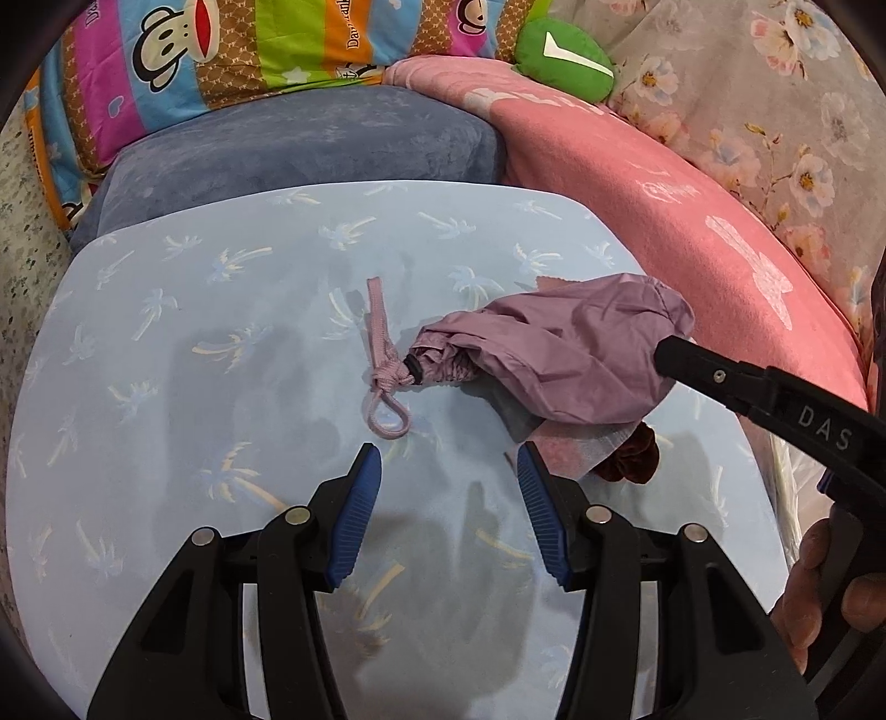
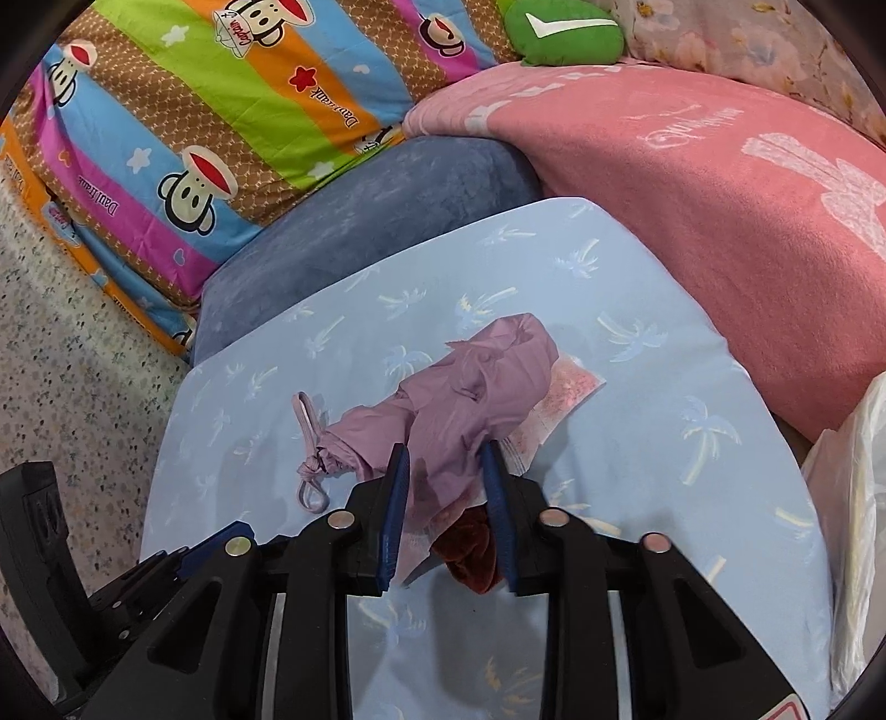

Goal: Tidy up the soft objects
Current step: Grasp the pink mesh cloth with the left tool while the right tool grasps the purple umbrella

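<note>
A mauve fabric pouch point(image 1: 565, 354) point(image 2: 470, 387) with a knotted drawstring cord point(image 1: 382, 354) point(image 2: 310, 443) lies on a light blue palm-print pillow point(image 1: 221, 387) point(image 2: 664, 471). Under it lie a thin pink cloth point(image 1: 576, 448) point(image 2: 565, 399) and a dark red scrunchie point(image 1: 631, 459) point(image 2: 470, 554). My right gripper point(image 2: 447, 482) is shut on the pouch's near end, with the fabric bunched between its blue pads. In the left wrist view its black finger point(image 1: 714, 376) presses into the pouch. My left gripper point(image 1: 448, 471) stands open just short of the cord, holding nothing.
Behind the pillow sit a blue-grey cushion point(image 1: 310, 144), a pink blanket point(image 1: 692, 221), a striped monkey-print quilt point(image 1: 221, 50) and a green plush point(image 1: 565, 55). A white plastic bag point(image 2: 853, 498) is at the right, speckled floor point(image 2: 66, 360) at the left. A hand point(image 1: 830, 581) holds the right gripper.
</note>
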{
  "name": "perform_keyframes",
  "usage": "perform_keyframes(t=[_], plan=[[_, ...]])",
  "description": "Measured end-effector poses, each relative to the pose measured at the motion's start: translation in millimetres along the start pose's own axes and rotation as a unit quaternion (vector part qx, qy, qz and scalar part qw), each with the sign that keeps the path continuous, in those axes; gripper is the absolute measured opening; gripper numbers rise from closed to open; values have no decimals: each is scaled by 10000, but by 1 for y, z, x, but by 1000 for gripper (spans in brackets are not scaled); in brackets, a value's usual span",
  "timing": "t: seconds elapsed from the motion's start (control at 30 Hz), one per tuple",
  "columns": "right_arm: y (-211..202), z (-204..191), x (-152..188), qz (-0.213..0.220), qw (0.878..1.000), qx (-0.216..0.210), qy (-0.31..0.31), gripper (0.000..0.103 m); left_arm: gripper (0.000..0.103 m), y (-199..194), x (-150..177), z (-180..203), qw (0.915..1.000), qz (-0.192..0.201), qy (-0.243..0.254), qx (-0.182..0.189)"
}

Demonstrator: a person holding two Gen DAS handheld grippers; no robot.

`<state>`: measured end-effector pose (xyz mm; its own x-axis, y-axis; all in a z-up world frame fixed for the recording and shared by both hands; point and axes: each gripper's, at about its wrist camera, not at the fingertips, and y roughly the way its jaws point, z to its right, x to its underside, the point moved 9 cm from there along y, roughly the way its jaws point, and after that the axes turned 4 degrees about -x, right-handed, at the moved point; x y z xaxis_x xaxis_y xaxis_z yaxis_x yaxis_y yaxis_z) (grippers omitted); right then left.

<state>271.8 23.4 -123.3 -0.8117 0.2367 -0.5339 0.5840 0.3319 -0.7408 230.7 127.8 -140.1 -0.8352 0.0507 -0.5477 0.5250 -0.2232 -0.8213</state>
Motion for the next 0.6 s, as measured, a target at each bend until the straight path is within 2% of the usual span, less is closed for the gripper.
perform_keyframes(t=[0.03,0.13,0.43,0.6], plan=[[-1,-3,-2,24,10000,-57,-16,10,49,0,0,2,10000,4,29,21],[-2,-2,-7,141,9998,-151,-33,6,49,2,-1,8,9999,10,104,70],[-56,-5,-40,840,9958,-366,41,5,50,8,-6,44,9984,-44,323,460],[-95,2,-58,1274,9913,-317,129,5,51,16,-11,69,9967,-90,506,621]])
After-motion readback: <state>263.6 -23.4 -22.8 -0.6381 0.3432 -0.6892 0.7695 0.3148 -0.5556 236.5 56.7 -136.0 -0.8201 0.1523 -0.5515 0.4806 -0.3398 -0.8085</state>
